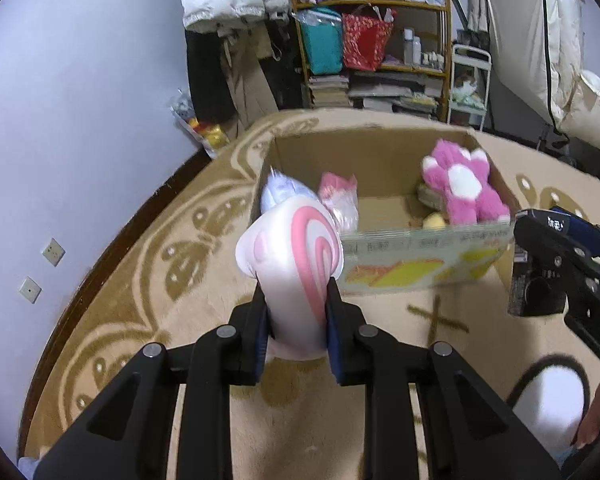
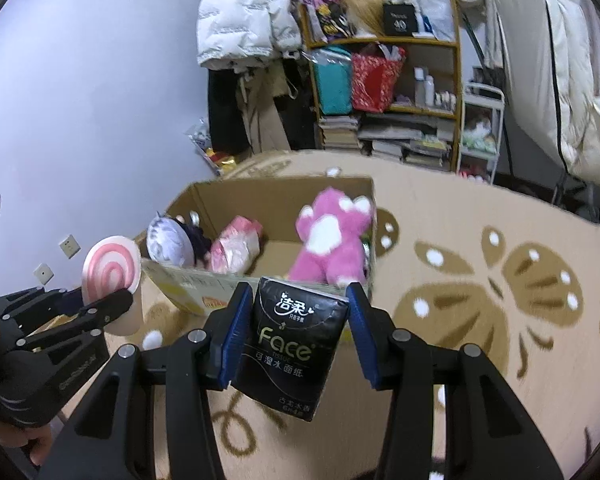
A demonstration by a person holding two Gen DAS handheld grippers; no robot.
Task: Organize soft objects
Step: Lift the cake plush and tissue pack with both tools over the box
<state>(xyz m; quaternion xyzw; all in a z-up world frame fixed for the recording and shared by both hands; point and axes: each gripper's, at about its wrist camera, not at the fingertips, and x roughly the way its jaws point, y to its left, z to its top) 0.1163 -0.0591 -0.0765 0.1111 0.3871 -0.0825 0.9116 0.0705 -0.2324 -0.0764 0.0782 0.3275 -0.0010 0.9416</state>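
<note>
Sitting between the pads of the left gripper (image 1: 296, 312), the swirl plush (image 1: 292, 256) is a pale pink soft toy with a darker pink spiral on its face; its long axis runs up and away from the fingers, so its head juts out beyond the fingertips toward the near left corner of the cardboard box (image 1: 428, 258). The jaws are narrowed onto its lower body and pinch it in. The box opening lies straight ahead of and just past the toy, so my guess is that the next move is a short carry forward over the near wall, then a release.

The right gripper (image 2: 296, 320) clamps a black tissue pack (image 2: 292, 340) upright (the word "Face" reads across its front), and the same box (image 2: 188, 292) lies directly beyond it, its near wall just behind the pack's top edge. Both tools look about equally near the box; the left one faces the left end, the right one the middle.

Inside already are a pink paw plush (image 1: 464, 184) at the right, a pink wrapped bundle (image 1: 340, 196), and a bluish-white item (image 1: 278, 194) at the left. The box stands on a tan patterned rug (image 1: 140, 280).
</note>
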